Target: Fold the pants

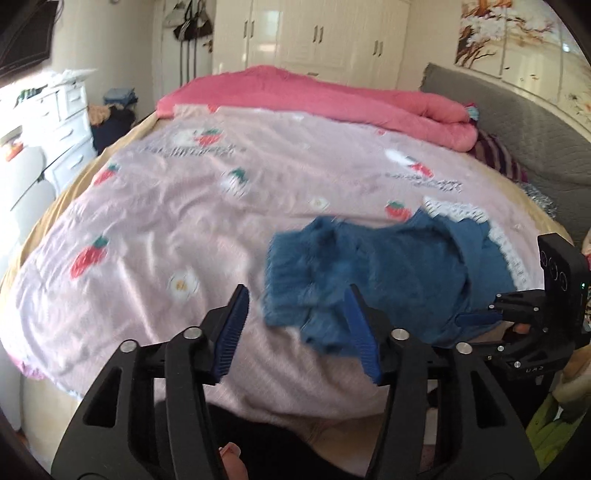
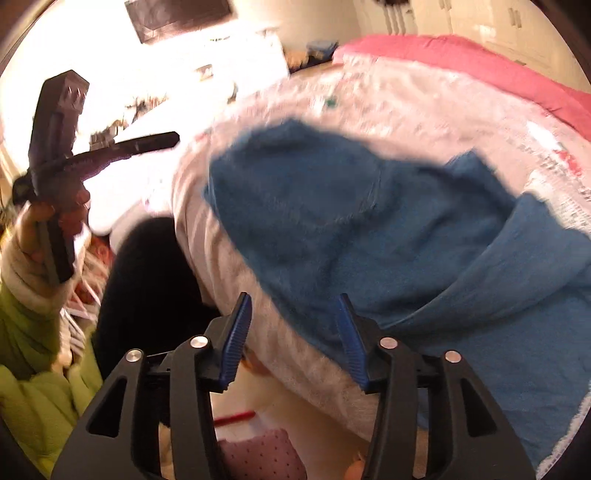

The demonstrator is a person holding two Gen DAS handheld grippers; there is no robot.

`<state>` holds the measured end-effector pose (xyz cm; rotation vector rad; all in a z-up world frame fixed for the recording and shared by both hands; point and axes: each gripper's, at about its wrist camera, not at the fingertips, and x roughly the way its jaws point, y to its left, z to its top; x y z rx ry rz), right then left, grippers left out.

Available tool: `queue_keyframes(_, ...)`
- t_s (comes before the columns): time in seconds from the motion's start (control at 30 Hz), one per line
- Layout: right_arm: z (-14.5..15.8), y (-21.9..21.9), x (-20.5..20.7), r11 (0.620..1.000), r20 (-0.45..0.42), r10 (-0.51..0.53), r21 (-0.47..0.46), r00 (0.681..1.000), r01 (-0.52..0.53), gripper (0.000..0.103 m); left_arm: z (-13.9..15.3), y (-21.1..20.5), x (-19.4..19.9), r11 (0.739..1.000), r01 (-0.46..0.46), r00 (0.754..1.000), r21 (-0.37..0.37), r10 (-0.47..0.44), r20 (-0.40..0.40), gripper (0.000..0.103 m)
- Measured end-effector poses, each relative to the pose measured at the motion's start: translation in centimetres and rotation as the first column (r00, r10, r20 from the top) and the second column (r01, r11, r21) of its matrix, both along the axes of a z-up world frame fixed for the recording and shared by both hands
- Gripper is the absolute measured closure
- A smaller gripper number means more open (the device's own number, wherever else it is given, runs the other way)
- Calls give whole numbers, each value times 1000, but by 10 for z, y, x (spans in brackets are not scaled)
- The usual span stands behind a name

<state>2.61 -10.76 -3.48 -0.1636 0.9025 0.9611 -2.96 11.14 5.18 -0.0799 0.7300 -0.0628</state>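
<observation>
Blue pants (image 1: 388, 273) with white lace trim lie bunched on the pink strawberry-print bedspread (image 1: 184, 206), near the bed's front right. My left gripper (image 1: 297, 299) is open and empty, hovering just above the front edge of the pants' left end. My right gripper (image 2: 293, 306) is open and empty, hovering over the near edge of the pants (image 2: 369, 229). In the left wrist view the right gripper (image 1: 480, 317) shows at the far right, by the pants' right edge. In the right wrist view the left gripper (image 2: 147, 142) is held up at the left, apart from the pants.
A rolled pink quilt (image 1: 332, 99) lies along the far side of the bed. A grey headboard (image 1: 517, 122) stands at the right. White drawers (image 1: 62, 122) stand left of the bed, white wardrobes (image 1: 314, 33) behind it. The bed's front edge is just below both grippers.
</observation>
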Motion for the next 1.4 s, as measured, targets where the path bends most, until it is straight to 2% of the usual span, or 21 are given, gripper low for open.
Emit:
queue_keyframes(0.07, 15, -9, 5, 998, 54, -54, 25, 997, 53, 47, 7, -19, 16, 999, 47, 999, -8, -47, 14, 51)
queue_keyframes(0.13, 18, -11, 16, 995, 85, -101, 10, 991, 101, 46, 7, -38, 33, 994, 110, 994, -25, -109, 29, 47)
queue_keyframes(0.23, 12, -7, 33, 989, 108, -139, -25, 984, 142, 46, -12, -67, 64, 987, 160, 987, -17, -160, -18, 47)
queue_keyframes(0.3, -4, -6, 39, 983, 81, -152, -91, 985, 159, 46, -36, -74, 76, 993, 106, 990, 51, -101, -98, 47)
queue_keyframes(0.4, -24, -4, 37, 978, 50, -145, -147, 988, 151, 46, -70, -65, 77, 995, 65, 982, 71, -51, -184, 47)
queue_keyframes(0.57, -33, -3, 32, 977, 69, -132, -159, 989, 142, 43, -82, -68, 68, 990, 86, 985, 113, -67, -157, 47)
queue_keyframes(0.63, -27, -5, 32, 980, 52, -132, -142, 990, 138, 41, -80, -63, 69, 994, 79, 985, 80, -65, -157, 47)
queue_keyframes(0.73, -4, -23, 28, 989, 42, -138, -48, 990, 140, 37, -60, -60, 67, 997, 76, 990, 29, -72, -125, 44)
queue_keyframes(0.8, 16, -39, 32, 983, 72, -182, -3, 981, 182, 33, -41, -60, 62, 997, 77, 994, 2, -77, -84, 38)
queue_keyframes(0.9, 38, -70, 51, 961, 92, -274, 50, 957, 270, 26, -14, -68, 56, 996, 93, 995, 13, -93, -19, 33)
queue_keyframes(1.03, 46, -94, 90, 928, 121, -370, -4, 921, 373, 24, 4, -87, 66, 986, 150, 989, -67, -149, 19, 22)
queue_keyframes(1.1, 46, -100, 116, 912, 112, -404, -27, 908, 409, 24, 0, -106, 79, 976, 193, 981, -105, -195, -7, 21)
queue_keyframes(1.17, 45, -101, 139, 900, 99, -427, -45, 899, 433, 24, -10, -133, 92, 956, 260, 963, -139, -267, -36, 21)
queue_keyframes(1.27, 40, -96, 169, 903, 100, -414, -81, 905, 422, 23, -25, -166, 105, 932, 332, 936, -144, -344, -71, 21)
queue_keyframes(1.37, 31, -84, 203, 898, 103, -396, -163, 913, 408, 22, -41, -190, 117, 903, 386, 905, -187, -411, -113, 21)
queue_keyframes(1.4, 26, -80, 213, 897, 101, -389, -185, 916, 402, 22, -46, -195, 121, 901, 385, 901, -200, -413, -128, 22)
